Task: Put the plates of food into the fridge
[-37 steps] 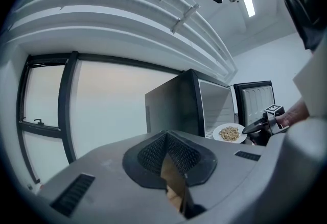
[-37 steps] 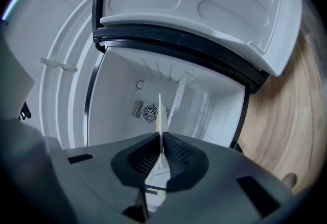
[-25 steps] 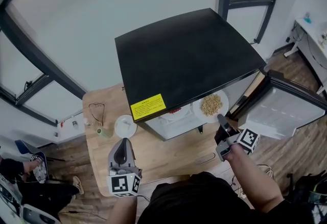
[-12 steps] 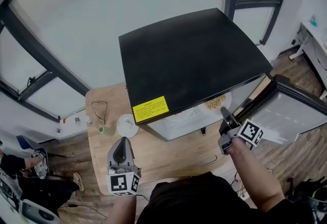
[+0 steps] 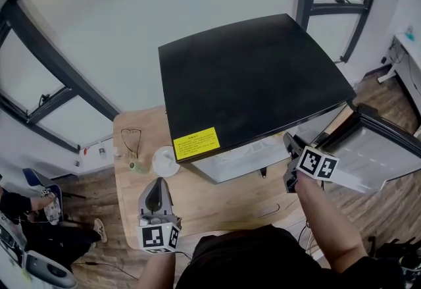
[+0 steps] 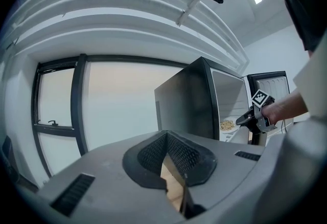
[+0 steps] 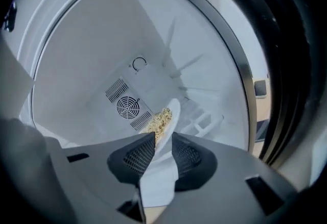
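On my right gripper [image 7: 163, 138] the jaws have just been opening, leaving the plate of food [image 7: 166, 116] loose between them inside the fridge [image 5: 250, 83]; it seems delivered. My left gripper [image 6: 166, 135] hovers above the table [image 5: 217, 199], jaws closed, empty.

On wooden table [image 5: 217, 199]: black-topped fridge [image 5: 250, 83] at far right with door swung open, eyeglasses [image 5: 130, 141], small green object [image 5: 133, 166] and white round dish [image 5: 165, 161] grouped just left of fridge, near table's left edge.
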